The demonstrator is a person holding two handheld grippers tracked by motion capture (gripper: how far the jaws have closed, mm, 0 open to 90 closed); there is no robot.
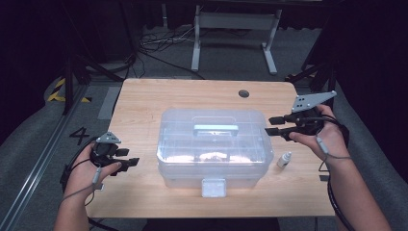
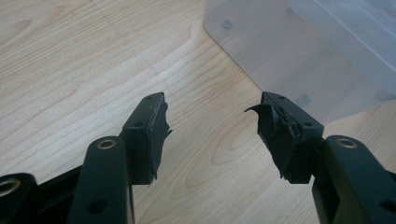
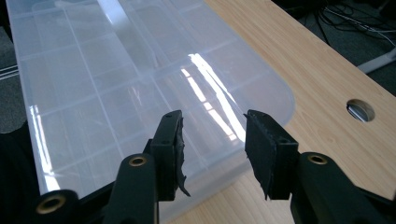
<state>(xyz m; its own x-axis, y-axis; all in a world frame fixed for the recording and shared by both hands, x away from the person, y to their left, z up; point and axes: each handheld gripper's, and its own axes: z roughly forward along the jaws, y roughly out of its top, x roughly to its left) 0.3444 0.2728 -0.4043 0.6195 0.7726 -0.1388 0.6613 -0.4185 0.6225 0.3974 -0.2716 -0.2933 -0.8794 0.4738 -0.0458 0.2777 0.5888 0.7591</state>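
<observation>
Storage box (image 1: 214, 147), clear plastic w/ lid shut, sits mid counter (image 1: 144, 101) btwn our claws: left claw (image 1: 129, 163) wide & empty beside it, right claw (image 1: 274, 126) wide & empty near its right end.

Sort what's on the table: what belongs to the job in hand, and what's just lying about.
In the job:
- clear box, lid shut
- left gripper, open, beside the box
- right gripper, open, at the box's other end

Lying about:
- small dropper bottle
- table's cable hole
</observation>
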